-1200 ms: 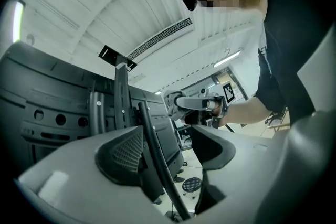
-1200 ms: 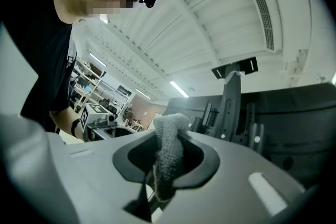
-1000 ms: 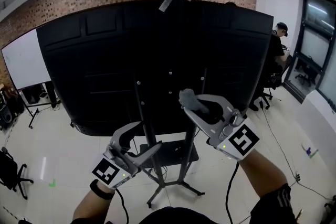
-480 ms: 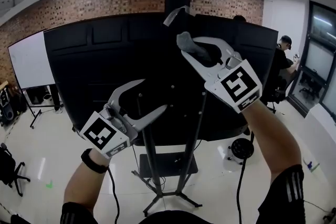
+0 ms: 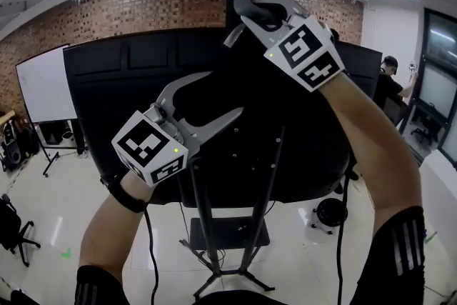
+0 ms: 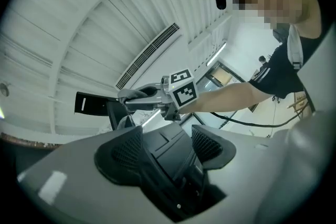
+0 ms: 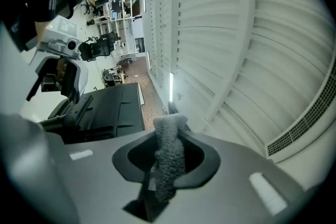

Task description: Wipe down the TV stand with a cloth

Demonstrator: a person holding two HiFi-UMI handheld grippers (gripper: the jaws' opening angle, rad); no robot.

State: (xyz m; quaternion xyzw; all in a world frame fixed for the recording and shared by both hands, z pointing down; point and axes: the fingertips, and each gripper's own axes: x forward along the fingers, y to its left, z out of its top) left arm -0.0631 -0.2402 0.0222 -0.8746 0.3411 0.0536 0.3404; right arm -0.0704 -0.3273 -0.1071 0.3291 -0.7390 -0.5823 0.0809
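Observation:
The TV stand (image 5: 202, 226) is a black post on a splayed base, carrying a large black TV (image 5: 107, 89) seen from behind. My right gripper (image 5: 251, 11) is raised to the TV's top edge, shut on a grey cloth (image 5: 243, 2). In the right gripper view the cloth (image 7: 168, 157) hangs pinched between the pads, pointing at the ceiling. My left gripper (image 5: 223, 94) stands open and holds nothing in front of the TV's back. The left gripper view looks past its open pads (image 6: 123, 152) at the TV's back (image 6: 167, 150) and the right gripper (image 6: 157, 99).
A whiteboard (image 5: 43, 86) stands at the left by the brick wall. A person (image 5: 389, 82) sits at a desk at the far right. A round black object (image 5: 330, 214) lies on the floor right of the stand's base, and an office chair (image 5: 11, 225) is at the lower left.
Both grippers have risen. The right one carried the cloth from the TV's middle up to its top edge. The left one stayed open.

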